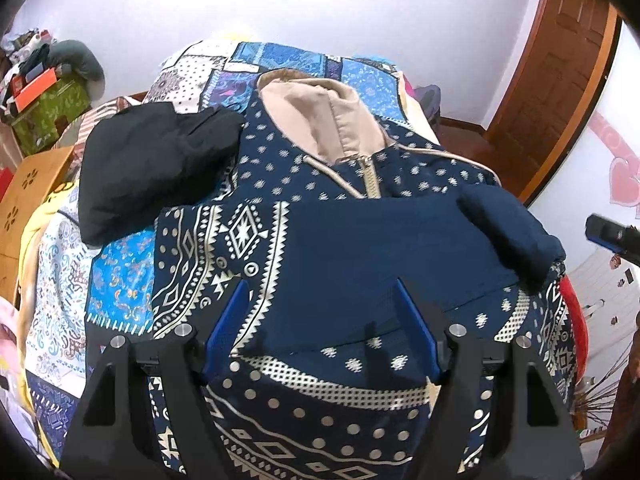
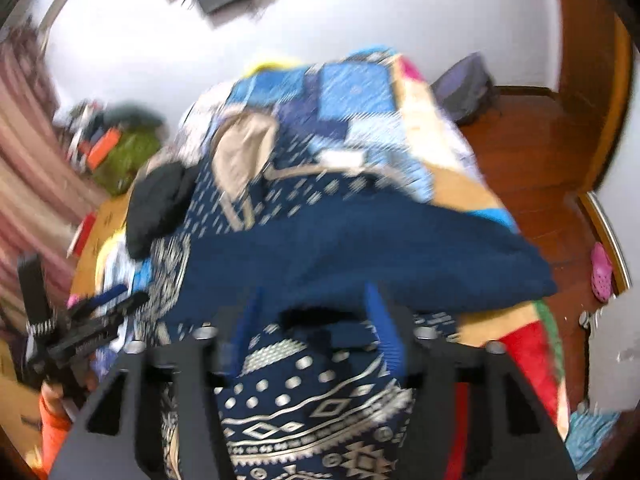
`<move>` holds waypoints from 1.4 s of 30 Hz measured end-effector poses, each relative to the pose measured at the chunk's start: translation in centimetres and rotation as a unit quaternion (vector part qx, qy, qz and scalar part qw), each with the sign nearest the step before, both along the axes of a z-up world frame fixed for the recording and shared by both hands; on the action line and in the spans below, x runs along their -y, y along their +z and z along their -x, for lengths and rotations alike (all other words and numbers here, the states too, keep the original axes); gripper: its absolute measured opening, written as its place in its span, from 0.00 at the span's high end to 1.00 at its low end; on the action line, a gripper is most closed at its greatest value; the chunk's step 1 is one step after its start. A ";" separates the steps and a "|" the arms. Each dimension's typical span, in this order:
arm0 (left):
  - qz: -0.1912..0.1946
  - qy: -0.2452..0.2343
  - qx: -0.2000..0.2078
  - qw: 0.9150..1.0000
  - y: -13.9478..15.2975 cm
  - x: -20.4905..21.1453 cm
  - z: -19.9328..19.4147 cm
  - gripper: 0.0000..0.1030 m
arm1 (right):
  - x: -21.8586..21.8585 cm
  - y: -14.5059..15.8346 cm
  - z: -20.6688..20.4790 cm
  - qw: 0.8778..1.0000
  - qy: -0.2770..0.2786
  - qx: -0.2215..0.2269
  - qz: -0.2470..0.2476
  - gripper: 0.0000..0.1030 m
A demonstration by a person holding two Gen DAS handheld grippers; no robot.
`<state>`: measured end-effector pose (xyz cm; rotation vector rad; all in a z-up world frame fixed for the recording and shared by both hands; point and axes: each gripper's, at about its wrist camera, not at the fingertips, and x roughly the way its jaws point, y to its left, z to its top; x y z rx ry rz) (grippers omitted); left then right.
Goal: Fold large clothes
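Navy patterned jacket [image 1: 304,248] lies zip-up on the patchwork bedspread [image 1: 120,276], beige-lined hood [image 1: 320,120] at the far end. One plain navy sleeve [image 1: 400,248] is already laid across the chest, its cuff [image 1: 516,232] ahead and to the right of the left gripper's fingers. Left gripper [image 1: 320,308]: blue fingers [image 1: 230,320] apart, nothing between them, hovering over the lower front panel and tilted down toward the hood. Right gripper [image 2: 316,320]: view is motion-blurred, fingers look apart with the sleeve edge just ahead of the tips; can't tell if they touch cloth. The left gripper shows at the left edge of the right wrist view, so the two are well apart, one on each side of the jacket. My read: sleeve fold-in is done or finishing, hem-to-hood fold is next. To do it well: drop both grippers to the hem near the fingers, pinch both layers at matching points either side of the zip [image 1: 372,176], lift together and level so the sleeve doesn't slide off, lay it short of the hood. Black garment [image 1: 156,168] sits ahead-left of the left fingers, touching the jacket's shoulder; keep the fold off it.
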<state>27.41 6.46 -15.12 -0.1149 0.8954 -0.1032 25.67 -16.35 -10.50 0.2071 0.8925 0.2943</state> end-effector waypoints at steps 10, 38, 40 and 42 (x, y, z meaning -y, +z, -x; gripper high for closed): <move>-0.007 -0.017 -0.003 1.000 -0.2 2.1 -0.6 0.29 | 9.4 -3.6 -2.3 0.983 -0.148 -0.057 -0.091 0.45; 0.001 0.024 0.008 1.000 -0.3 -2.7 1.5 0.29 | 4.5 0.6 -4.8 0.981 -0.121 -0.001 -0.153 0.92; 0.004 0.031 0.014 0.999 0.0 -3.6 2.1 0.29 | 2.0 2.5 -4.6 0.986 -0.088 0.018 -0.141 0.92; 0.008 0.039 0.019 0.999 0.3 -4.6 2.6 0.29 | -1.0 4.2 -4.2 0.990 -0.045 0.033 -0.132 0.93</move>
